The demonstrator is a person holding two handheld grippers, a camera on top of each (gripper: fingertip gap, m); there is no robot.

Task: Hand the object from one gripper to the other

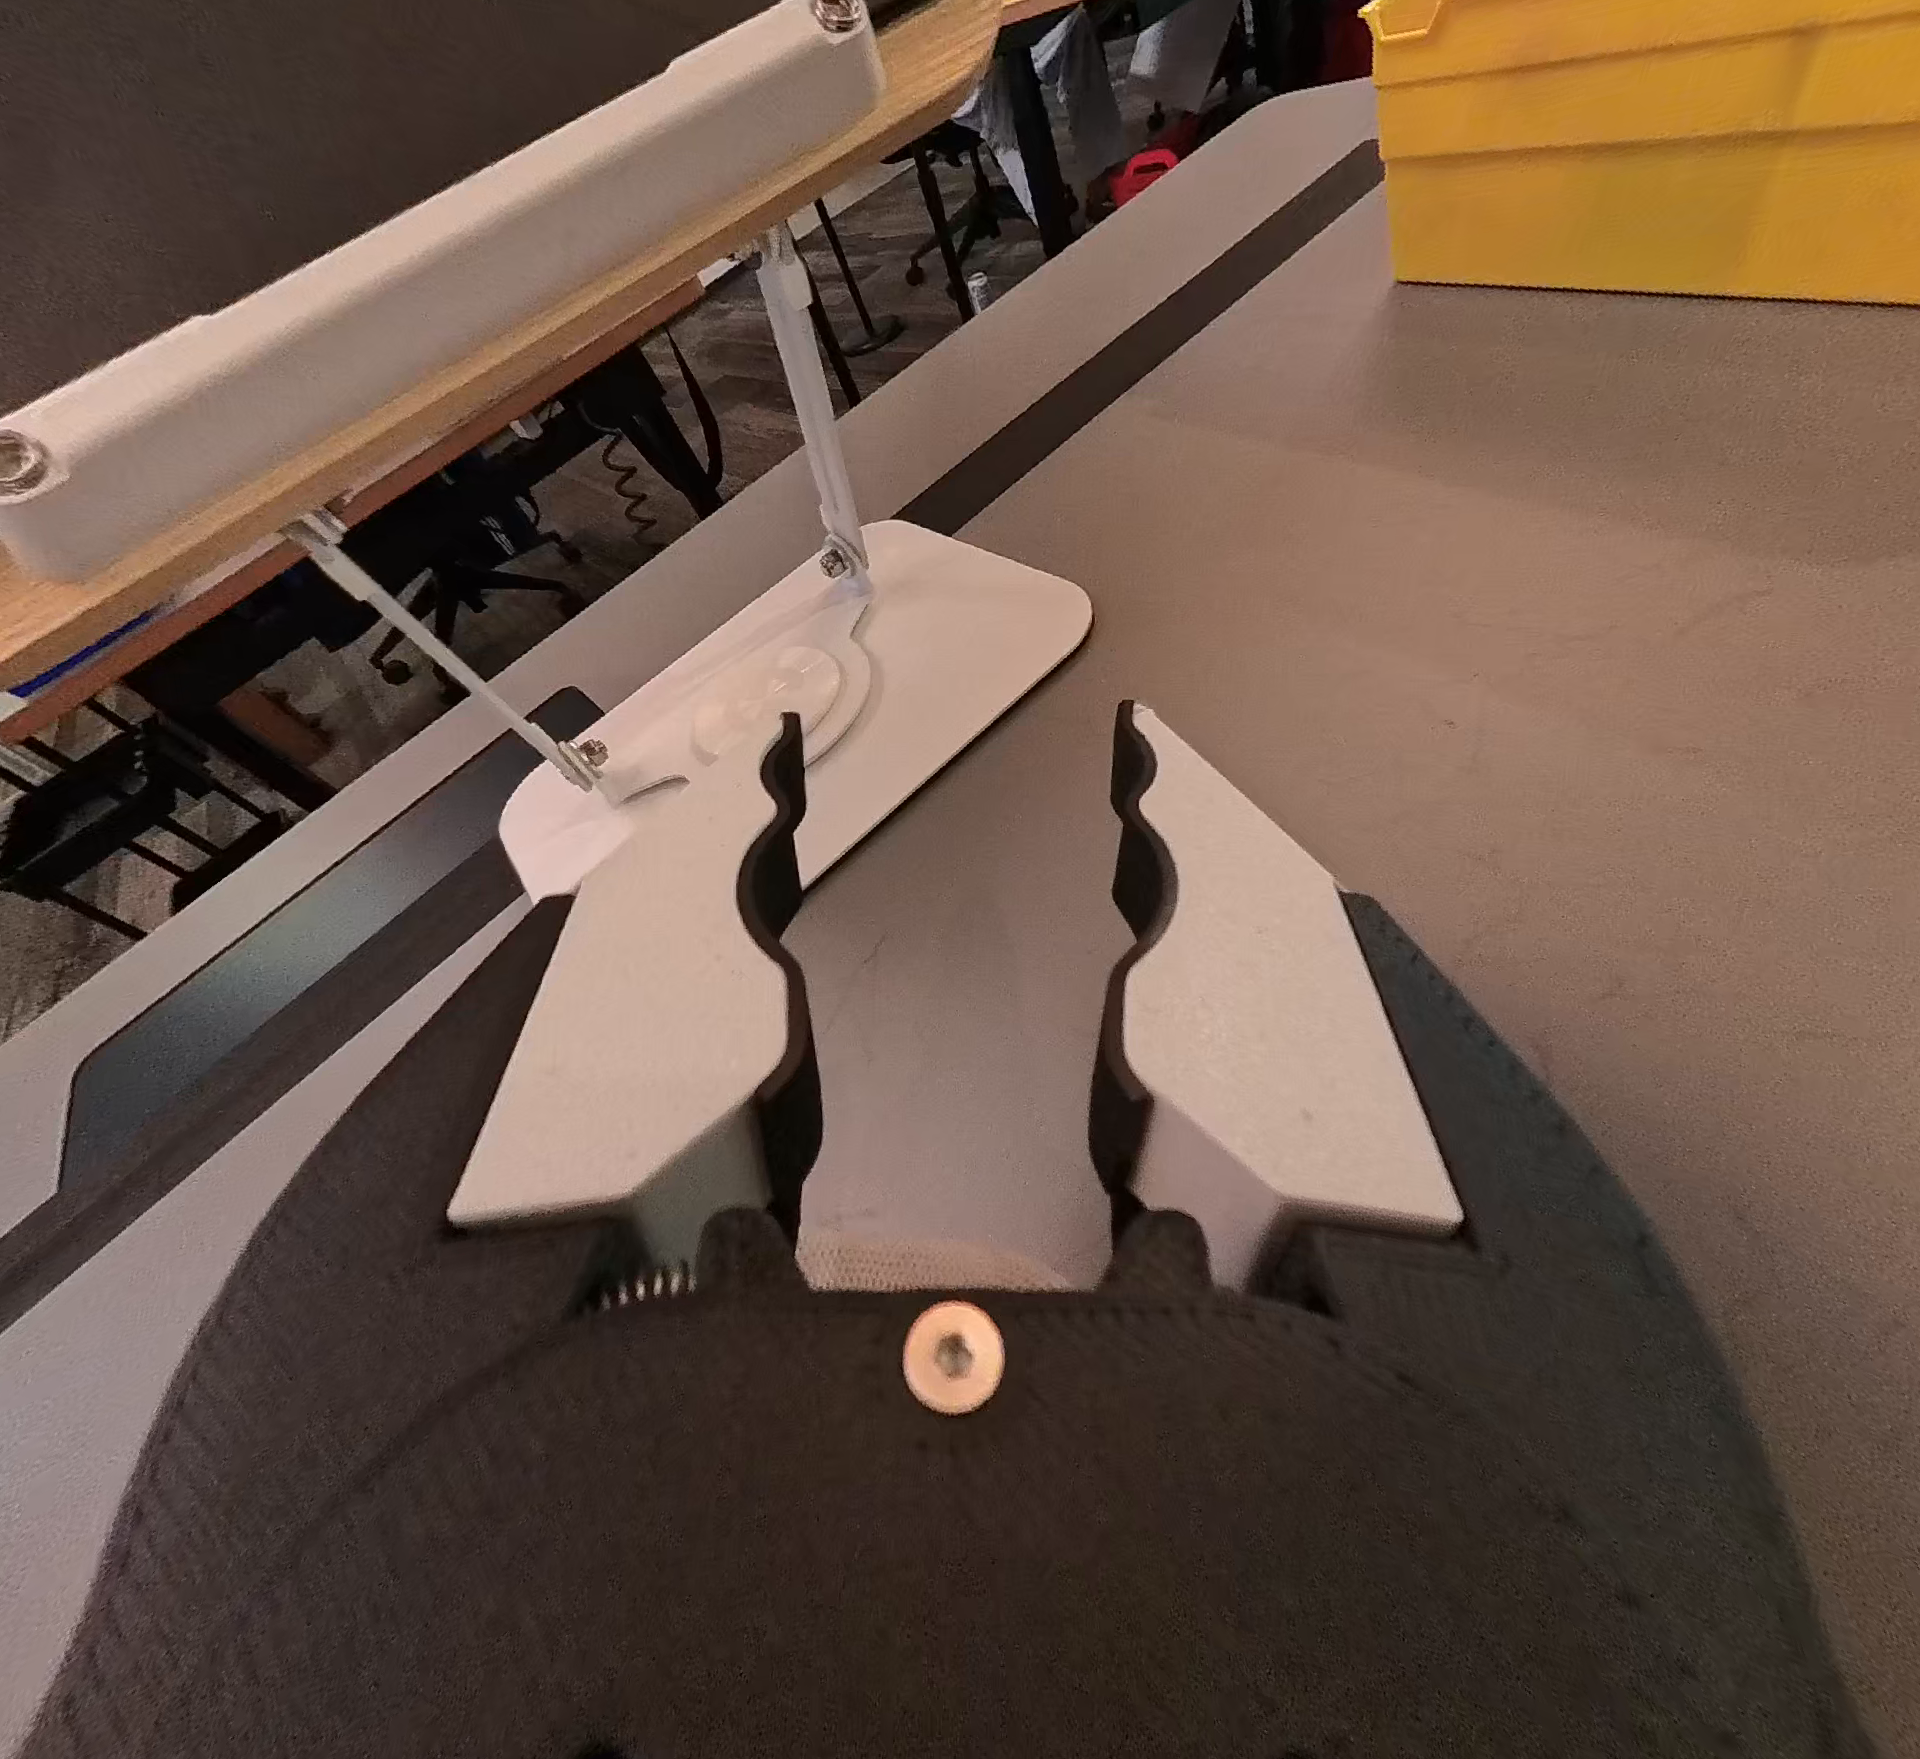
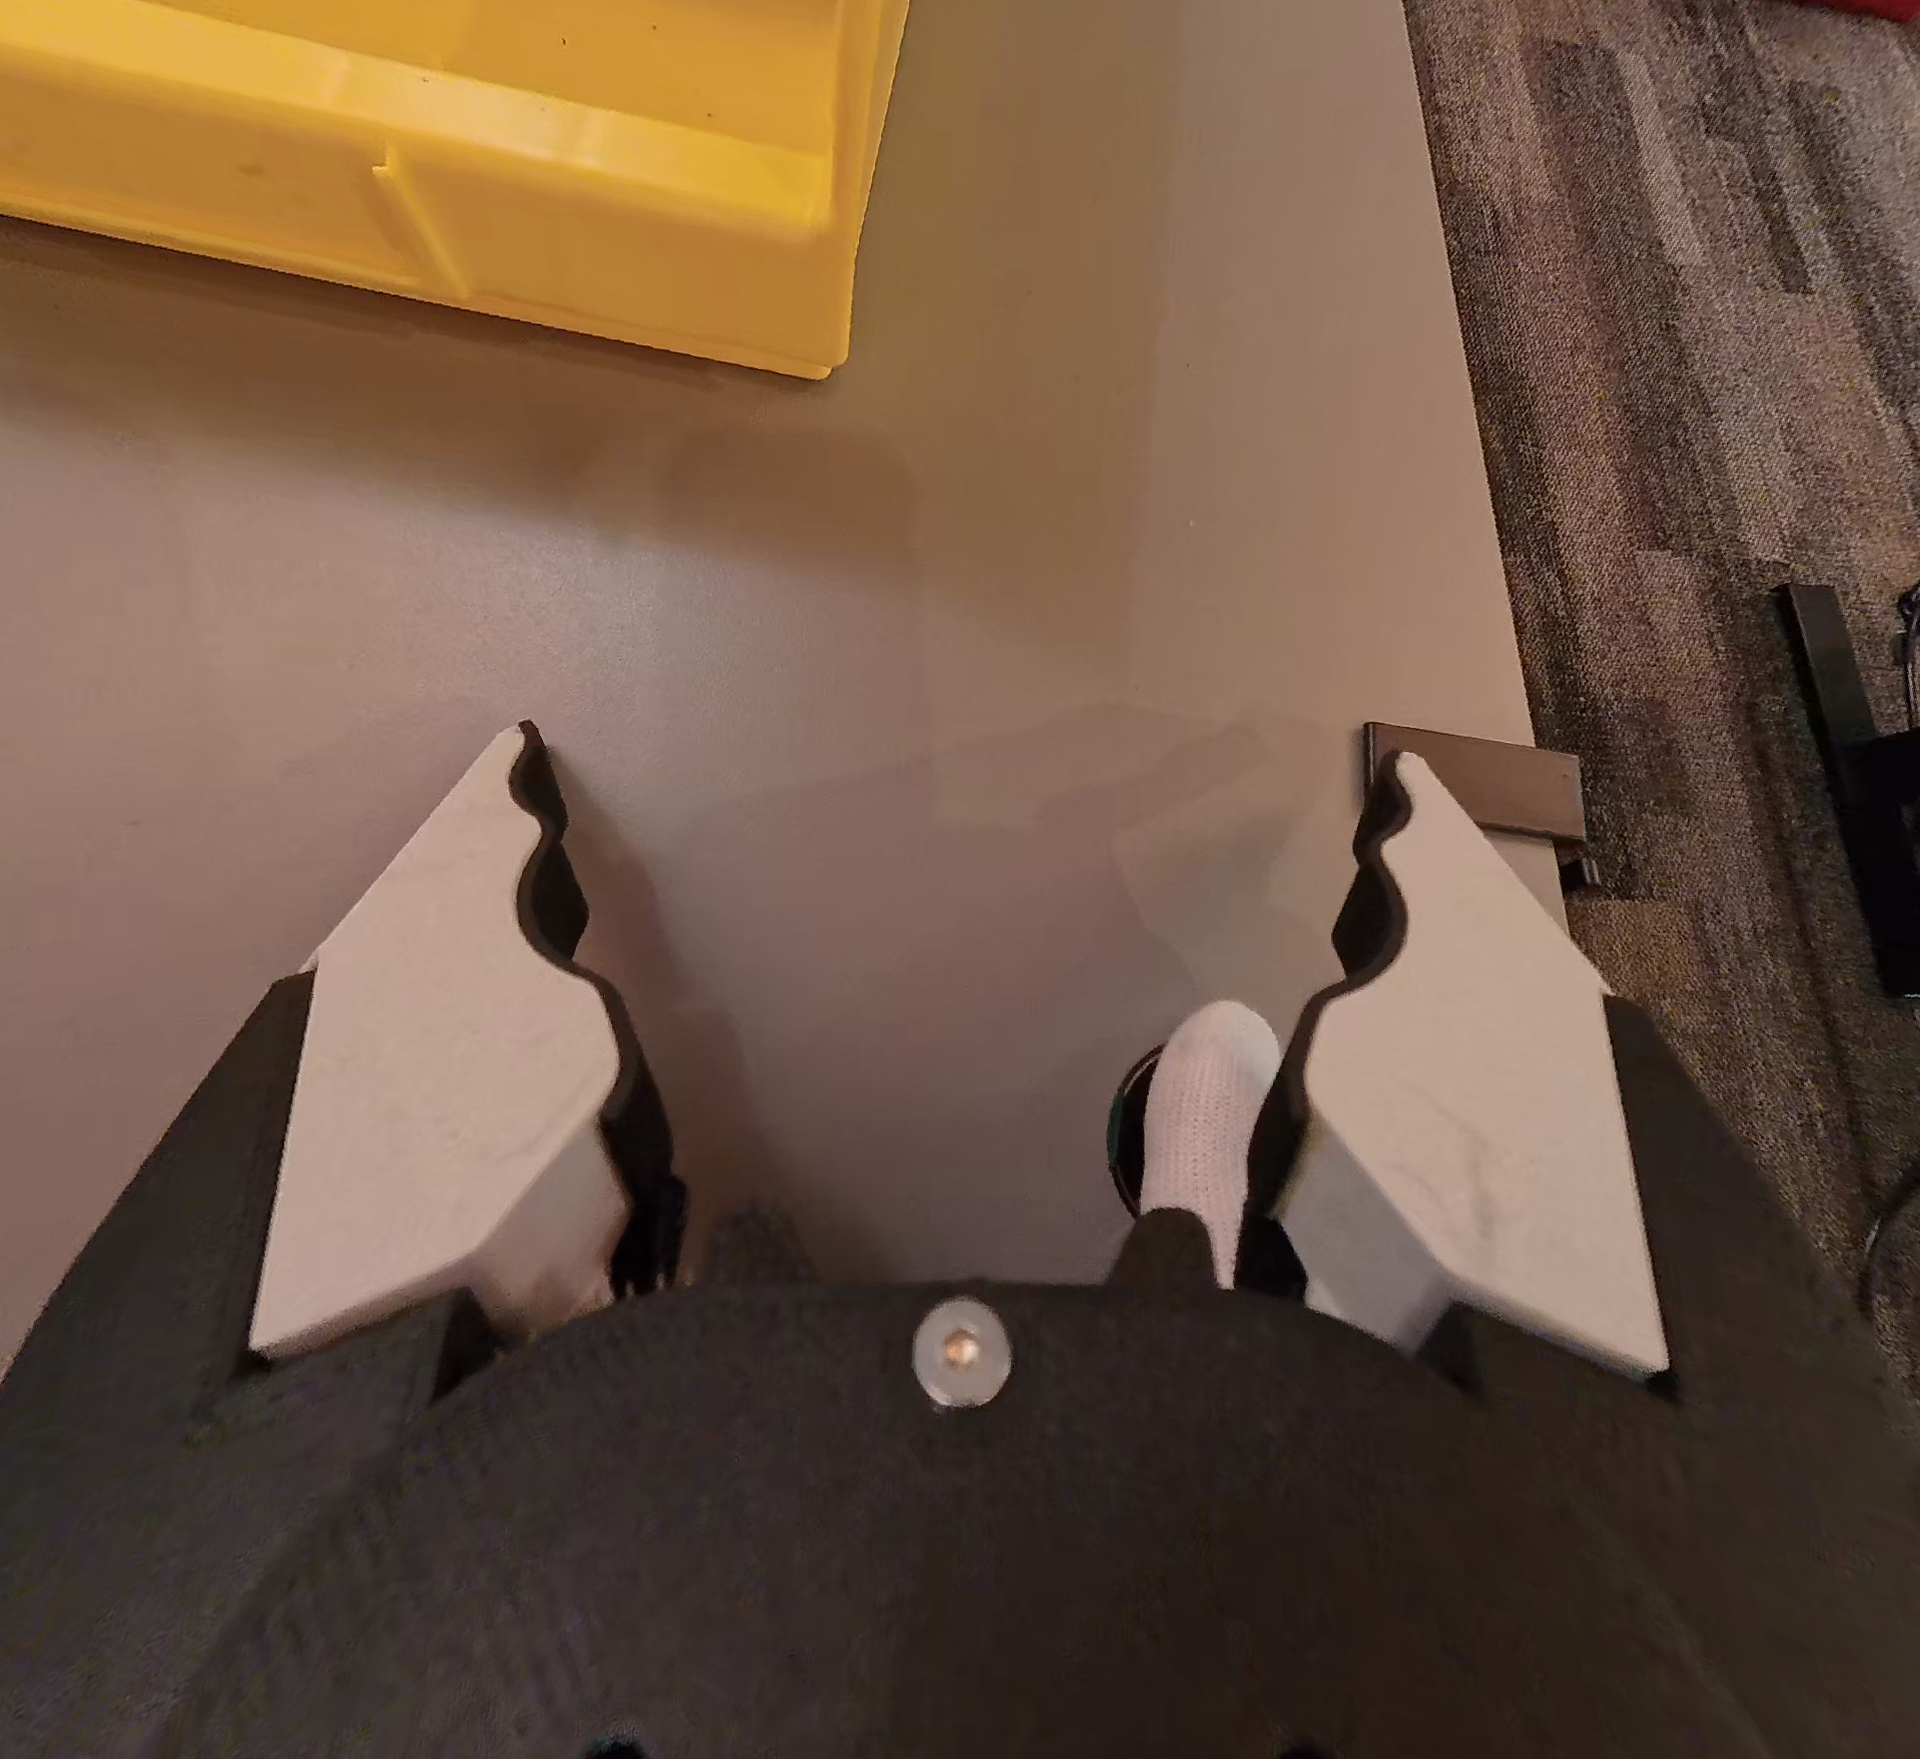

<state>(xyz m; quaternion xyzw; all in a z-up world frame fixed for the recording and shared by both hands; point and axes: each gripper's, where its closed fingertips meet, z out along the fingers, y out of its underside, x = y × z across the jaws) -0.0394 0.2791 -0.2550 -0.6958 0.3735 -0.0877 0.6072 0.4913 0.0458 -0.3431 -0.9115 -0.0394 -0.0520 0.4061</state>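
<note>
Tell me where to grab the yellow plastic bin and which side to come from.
Probably the thin upright side wall of the yellow plastic bin, near its corner. Come from above with the open right claw, one finger inside, one outside: the top is open and that wall stands free.

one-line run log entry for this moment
left gripper: open, empty | right gripper: open, empty | both over grey table | yellow bin ahead | handover object: not identifiable
</note>
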